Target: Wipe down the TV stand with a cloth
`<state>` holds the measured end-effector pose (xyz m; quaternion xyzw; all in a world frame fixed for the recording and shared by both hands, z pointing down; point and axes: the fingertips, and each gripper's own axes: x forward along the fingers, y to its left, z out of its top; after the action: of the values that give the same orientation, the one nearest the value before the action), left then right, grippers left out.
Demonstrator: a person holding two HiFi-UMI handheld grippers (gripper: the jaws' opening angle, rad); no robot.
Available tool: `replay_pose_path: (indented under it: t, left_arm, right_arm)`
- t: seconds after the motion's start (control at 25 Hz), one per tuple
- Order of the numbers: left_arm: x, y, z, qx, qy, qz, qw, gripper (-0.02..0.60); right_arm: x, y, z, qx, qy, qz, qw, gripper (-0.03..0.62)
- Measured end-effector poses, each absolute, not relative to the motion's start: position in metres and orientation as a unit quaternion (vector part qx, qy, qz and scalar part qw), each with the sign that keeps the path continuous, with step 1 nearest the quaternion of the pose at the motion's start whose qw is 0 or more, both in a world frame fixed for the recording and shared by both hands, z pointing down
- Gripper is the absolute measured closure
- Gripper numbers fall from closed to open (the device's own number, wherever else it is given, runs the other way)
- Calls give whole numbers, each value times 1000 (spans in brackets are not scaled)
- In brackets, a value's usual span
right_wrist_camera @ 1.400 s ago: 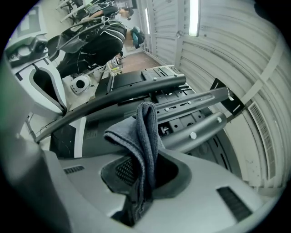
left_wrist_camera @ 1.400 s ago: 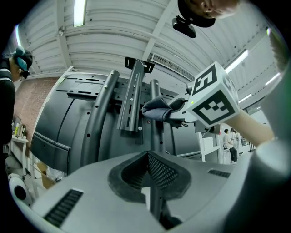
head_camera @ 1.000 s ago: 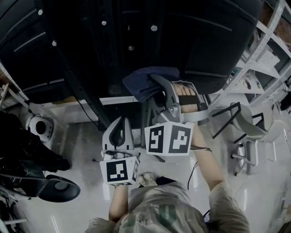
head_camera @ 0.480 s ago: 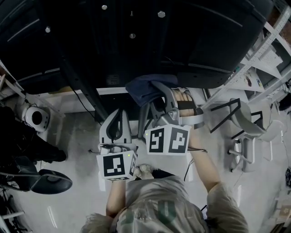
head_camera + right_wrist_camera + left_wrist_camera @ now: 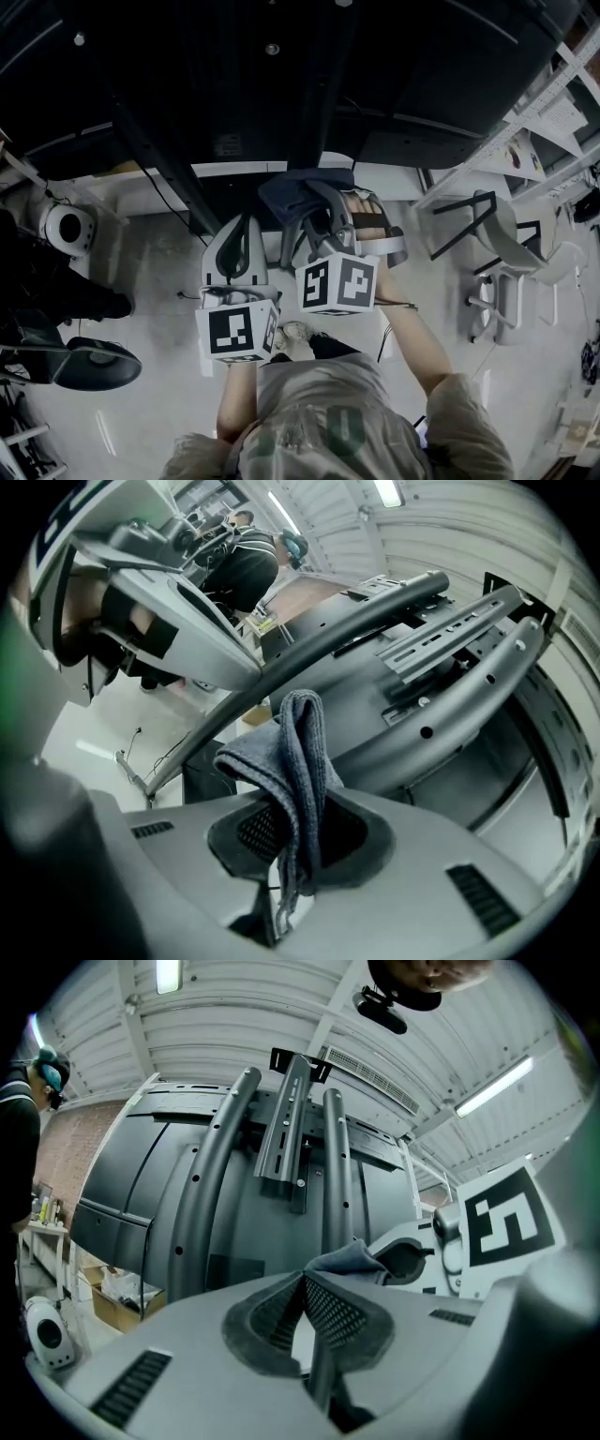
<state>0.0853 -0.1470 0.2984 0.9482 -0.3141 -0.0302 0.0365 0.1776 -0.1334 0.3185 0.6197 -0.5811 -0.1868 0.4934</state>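
The person wears a pale olive short-sleeved T-shirt point(image 5: 323, 422); the grey left gripper point(image 5: 246, 227) and right gripper point(image 5: 314, 194) bear black-and-white squares.

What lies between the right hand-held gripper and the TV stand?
The cloth, pinched in the right hand-held gripper, sits in front of the TV stand; the right gripper view shows it.

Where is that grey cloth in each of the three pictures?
Head view: cloth at centre, held by the right gripper.
Left gripper view: cloth just beyond the jaw tips, right of centre.
Right gripper view: cloth at centre, pinched between the jaws.
Shared landmark: tubes of the TV stand.
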Motion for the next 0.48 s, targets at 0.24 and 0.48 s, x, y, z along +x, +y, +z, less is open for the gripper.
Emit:
replay_pose_path:
  t: [0.24, 0.48]
  left_arm:
    - [85, -150, 314, 947, -317, -17, 48, 566]
    - [88, -149, 327, 947, -317, 2, 54, 566]
  right_arm:
    - [177, -134, 343, 618, -588, -172, 492, 531]
    - [177, -132, 375, 608, -599, -153, 498, 531]
